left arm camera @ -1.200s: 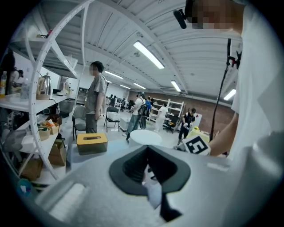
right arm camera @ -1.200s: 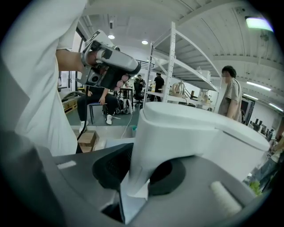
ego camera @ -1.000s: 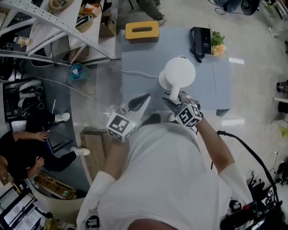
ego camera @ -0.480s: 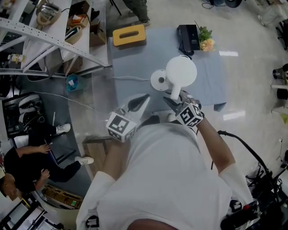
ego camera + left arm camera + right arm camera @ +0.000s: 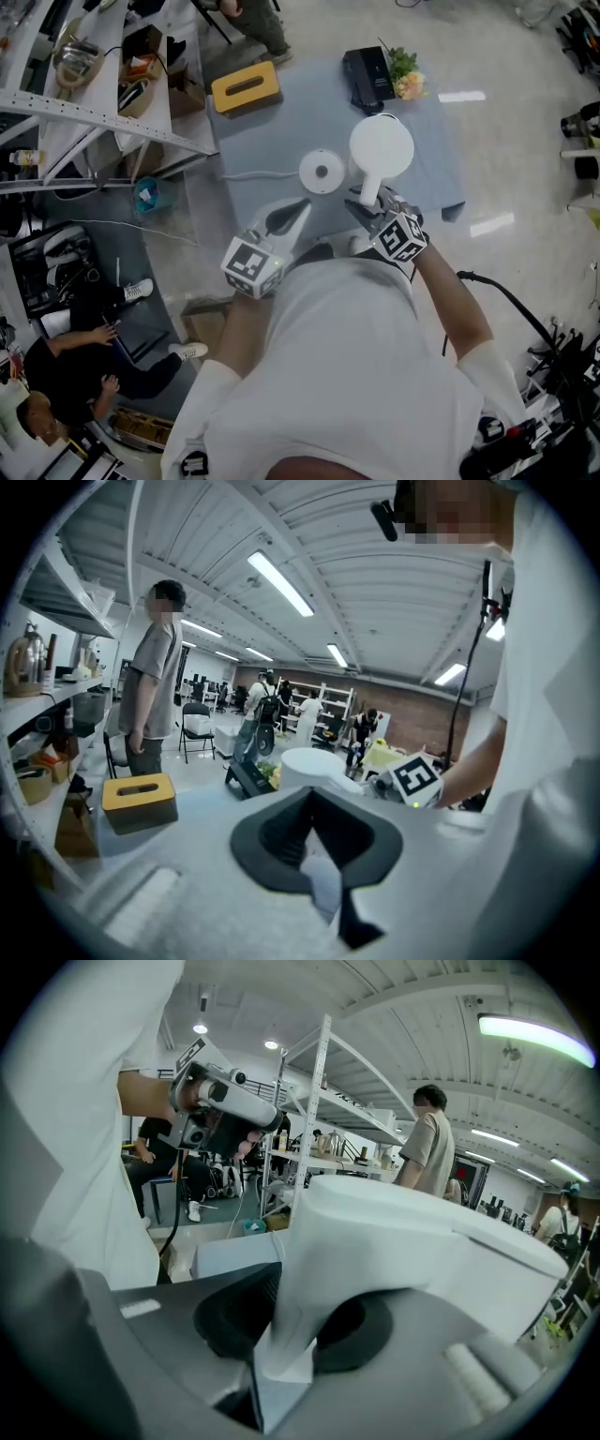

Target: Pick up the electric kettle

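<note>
kettle is off its base and in the grip

the white, round-bodied electric kettle point(image 5: 382, 147) no longer covers its round white power base point(image 5: 322, 172). a second ago the base was hidden under it. half a second ago it showed at the kettle's left. now it lies fully bare on the grey-blue cloth-covered table point(image 5: 272, 131), just beside the kettle. i judge the lift itself as good as done, with only a steady hold left. how high the kettle rides over the cloth i cannot tell.

the kettle is over the table's right half. its white handle point(image 5: 298, 1279) runs back toward the person and in between the fingers point(image 5: 225, 1314) of the right gripper point(image 5: 368, 206). they pinch it from both sides, with the body out ahead of them. the left gripper point(image 5: 292, 216) hovers left of the kettle and apart from it, its fingers pressed together at the tips on nothing.
</note>
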Motion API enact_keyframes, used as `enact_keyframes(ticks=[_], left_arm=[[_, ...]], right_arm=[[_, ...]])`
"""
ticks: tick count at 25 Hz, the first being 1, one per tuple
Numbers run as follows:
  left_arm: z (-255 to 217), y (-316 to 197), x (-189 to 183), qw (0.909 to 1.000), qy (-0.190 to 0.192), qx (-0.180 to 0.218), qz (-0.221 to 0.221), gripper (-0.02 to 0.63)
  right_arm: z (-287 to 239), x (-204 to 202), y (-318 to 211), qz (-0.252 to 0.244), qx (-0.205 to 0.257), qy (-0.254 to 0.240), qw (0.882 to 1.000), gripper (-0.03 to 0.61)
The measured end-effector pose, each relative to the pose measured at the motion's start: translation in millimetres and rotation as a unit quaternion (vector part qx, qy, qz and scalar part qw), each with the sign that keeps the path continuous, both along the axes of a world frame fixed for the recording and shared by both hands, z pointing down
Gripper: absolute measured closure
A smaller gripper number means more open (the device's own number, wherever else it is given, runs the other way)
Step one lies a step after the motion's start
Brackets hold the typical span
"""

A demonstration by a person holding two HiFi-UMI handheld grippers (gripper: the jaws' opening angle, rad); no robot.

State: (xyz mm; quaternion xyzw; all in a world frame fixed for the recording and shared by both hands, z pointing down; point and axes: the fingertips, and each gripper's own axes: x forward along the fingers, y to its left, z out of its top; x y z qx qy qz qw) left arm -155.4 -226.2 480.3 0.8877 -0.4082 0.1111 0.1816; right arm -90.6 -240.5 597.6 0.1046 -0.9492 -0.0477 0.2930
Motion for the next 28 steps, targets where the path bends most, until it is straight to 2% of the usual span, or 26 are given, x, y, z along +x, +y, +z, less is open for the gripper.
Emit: enact_keyframes(ticks=[11,28], left_arm=[[4,-11,22,0.9998,-0.004,-0.008,0.02,0.61],[9,-13,22,0.9996,-0.014,-0.022,0.008,0.609]], right_arm=[[9,34,-23,0.042,-0.004,0.0,0.999,0.481],[47,47,-39,0.067,-0.024,0.005,0.997,0.479]])
